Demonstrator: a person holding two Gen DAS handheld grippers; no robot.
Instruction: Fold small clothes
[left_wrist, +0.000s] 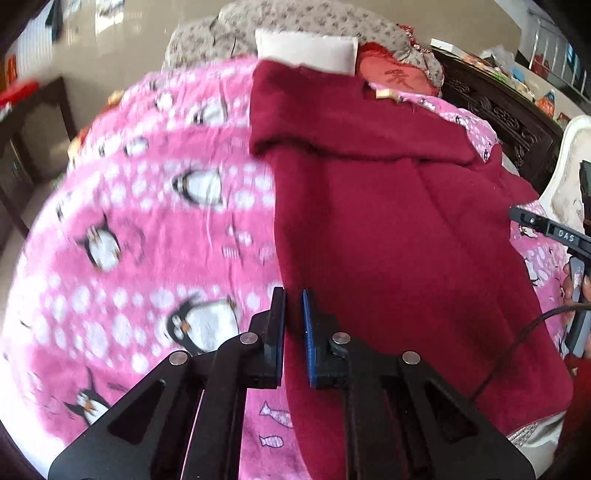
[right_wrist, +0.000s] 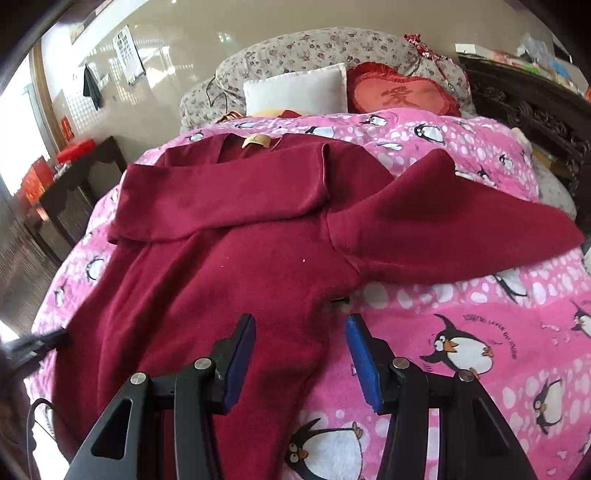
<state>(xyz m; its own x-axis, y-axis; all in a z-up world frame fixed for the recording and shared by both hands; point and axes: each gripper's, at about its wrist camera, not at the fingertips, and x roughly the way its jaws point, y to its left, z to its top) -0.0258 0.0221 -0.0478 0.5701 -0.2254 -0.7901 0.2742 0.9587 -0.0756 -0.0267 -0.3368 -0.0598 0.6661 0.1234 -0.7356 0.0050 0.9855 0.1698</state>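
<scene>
On the bed's pink blanket (right_wrist: 480, 295), the left gripper (left_wrist: 293, 325), jaws together on the red garment's (right_wrist: 240, 258) near-left edge, should lift evenly while the right gripper (right_wrist: 301, 354), jaws apart, closes on the right edge.

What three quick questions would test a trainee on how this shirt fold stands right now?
1. True or false: both sleeves of the dark red garment are folded across its body.
2. What does the garment lie on? A) a plain white sheet B) a pink penguin blanket C) a bare wooden table
3. Short answer: which jaws stand wider apart, those of the left gripper or the right gripper?

Key
1. False: the folded sleeve crosses the chest, the other sleeve lies spread out.
2. B
3. The right gripper; the left is shut.
</scene>
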